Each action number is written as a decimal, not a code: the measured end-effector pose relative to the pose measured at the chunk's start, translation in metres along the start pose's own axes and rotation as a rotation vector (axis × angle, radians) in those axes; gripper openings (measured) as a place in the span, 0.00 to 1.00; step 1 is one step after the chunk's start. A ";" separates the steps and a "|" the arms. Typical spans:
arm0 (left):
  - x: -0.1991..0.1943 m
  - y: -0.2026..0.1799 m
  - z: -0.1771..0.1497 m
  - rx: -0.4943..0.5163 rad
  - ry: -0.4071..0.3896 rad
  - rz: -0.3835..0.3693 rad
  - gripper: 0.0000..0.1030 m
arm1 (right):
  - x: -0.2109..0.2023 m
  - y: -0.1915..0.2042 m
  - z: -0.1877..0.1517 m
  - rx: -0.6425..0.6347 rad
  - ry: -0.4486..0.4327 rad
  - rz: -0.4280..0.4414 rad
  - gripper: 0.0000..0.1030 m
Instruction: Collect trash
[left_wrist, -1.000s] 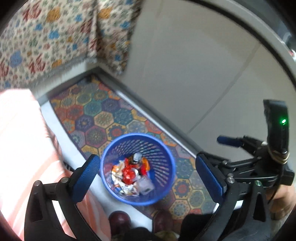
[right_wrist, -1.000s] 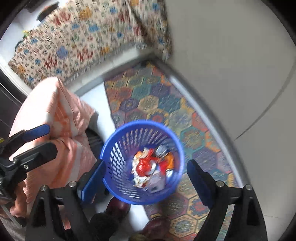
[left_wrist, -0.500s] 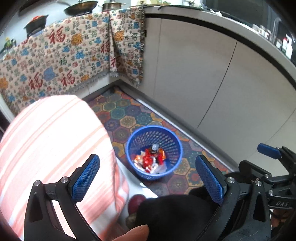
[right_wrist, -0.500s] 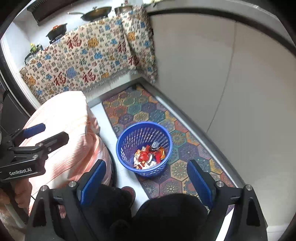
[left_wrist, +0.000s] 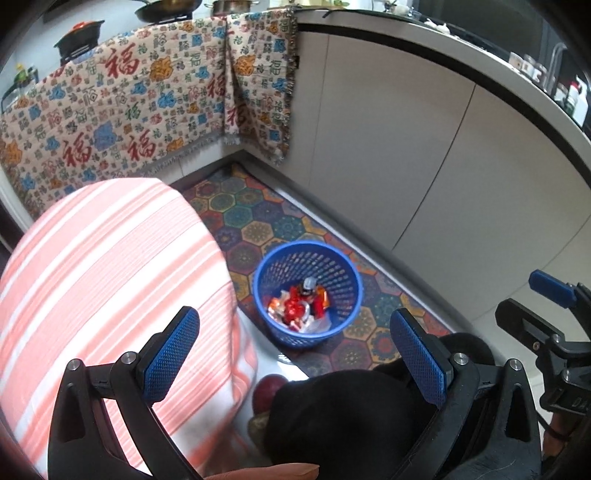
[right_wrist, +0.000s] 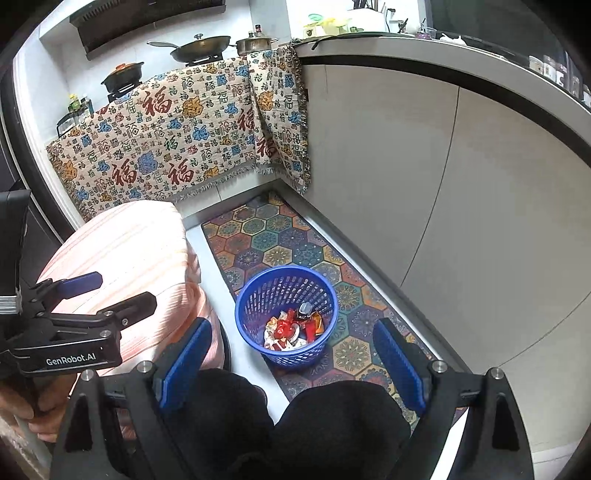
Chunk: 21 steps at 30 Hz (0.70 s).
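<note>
Blue trash basket (right_wrist: 286, 314) down on the patterned floor mat (right_wrist: 273, 243), wrappers (right_wrist: 293, 328) already inside. Left gripper (left_wrist: 295, 354) wide open, holding nothing. Right gripper (right_wrist: 291, 356) wide open too, empty. No loose trash anywhere else in view. Job probably almost finished.

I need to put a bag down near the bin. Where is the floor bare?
Bare mat lies beyond the blue basket, toward the draped cloth. A pale floor strip runs between mat and striped cushion. Nearer the person's legs it is crowded.
</note>
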<state>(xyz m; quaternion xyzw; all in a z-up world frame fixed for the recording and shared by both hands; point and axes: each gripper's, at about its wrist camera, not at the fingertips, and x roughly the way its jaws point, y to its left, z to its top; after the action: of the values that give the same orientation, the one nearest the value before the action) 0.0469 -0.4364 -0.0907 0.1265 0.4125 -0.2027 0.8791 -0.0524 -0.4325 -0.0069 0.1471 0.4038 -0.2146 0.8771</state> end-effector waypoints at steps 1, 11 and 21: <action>0.000 0.000 0.000 -0.001 -0.001 0.002 0.99 | 0.000 -0.001 0.000 0.003 -0.001 -0.002 0.88; -0.004 0.000 0.001 -0.009 -0.031 0.023 0.99 | 0.001 -0.002 0.001 0.006 0.000 -0.001 0.88; -0.006 0.001 0.002 -0.008 -0.039 0.028 0.99 | 0.002 0.000 -0.001 -0.001 -0.001 -0.001 0.88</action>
<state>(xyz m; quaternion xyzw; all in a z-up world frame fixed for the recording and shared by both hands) 0.0452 -0.4349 -0.0846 0.1248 0.3945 -0.1912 0.8901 -0.0518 -0.4326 -0.0087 0.1467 0.4033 -0.2148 0.8773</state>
